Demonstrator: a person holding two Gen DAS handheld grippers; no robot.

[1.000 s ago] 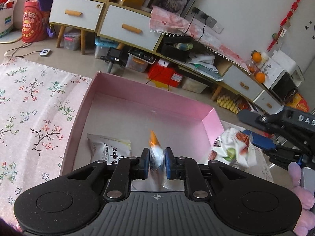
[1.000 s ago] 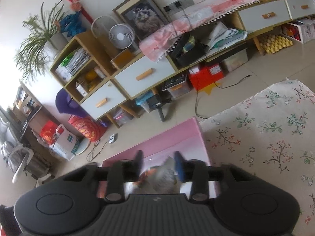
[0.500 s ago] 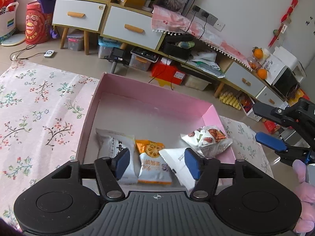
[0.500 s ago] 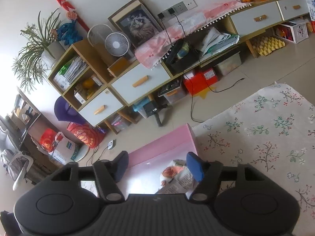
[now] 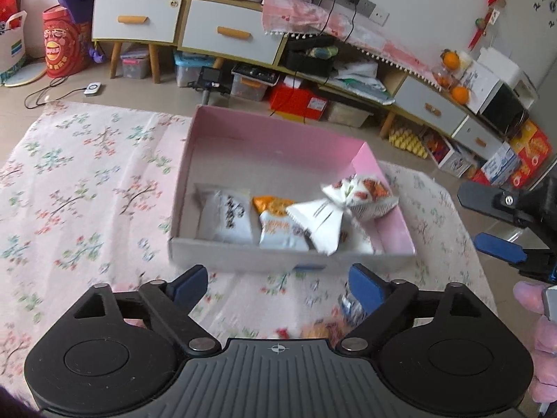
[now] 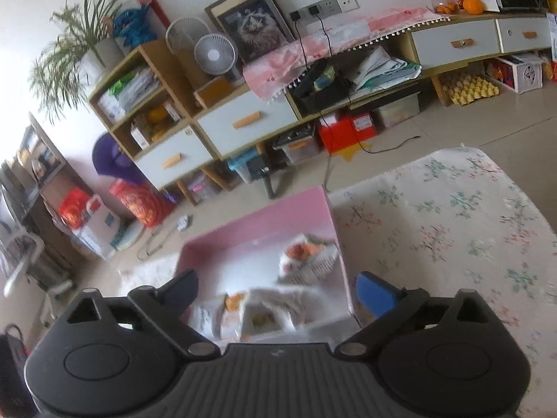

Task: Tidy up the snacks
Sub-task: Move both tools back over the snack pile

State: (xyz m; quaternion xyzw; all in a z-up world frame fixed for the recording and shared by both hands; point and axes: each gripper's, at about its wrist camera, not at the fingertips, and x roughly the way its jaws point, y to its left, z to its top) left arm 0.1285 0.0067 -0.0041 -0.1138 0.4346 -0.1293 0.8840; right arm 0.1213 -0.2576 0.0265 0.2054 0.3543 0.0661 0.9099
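Observation:
A pink box [image 5: 278, 136] sits on the floral cloth [image 5: 80, 188]. Along its near side lie several snack packets: a white one [image 5: 229, 216], an orange-topped one [image 5: 276, 224], a silver-white one [image 5: 322, 221] and a red-printed bag [image 5: 365, 193]. My left gripper [image 5: 278, 284] hovers just short of the box's near wall, jaws still opening, nothing between them. In the left wrist view my right gripper [image 5: 501, 224] shows at the right edge. In its own view the right gripper [image 6: 276, 291] hangs over the box [image 6: 278, 216] and the packets [image 6: 306, 256], jaws opening, holding nothing.
More snack packets [image 5: 334, 324] lie blurred on the cloth by my left gripper's right finger. Beyond the cloth stand low cabinets with drawers [image 5: 229, 31], storage bins and a red box [image 5: 299, 99] on the floor. A hand in a pink glove [image 5: 539, 331] holds the right gripper.
Both grippers let go of their packets, which now lie in the box. Both jaws spread wide and both grippers drew back and up from the box.

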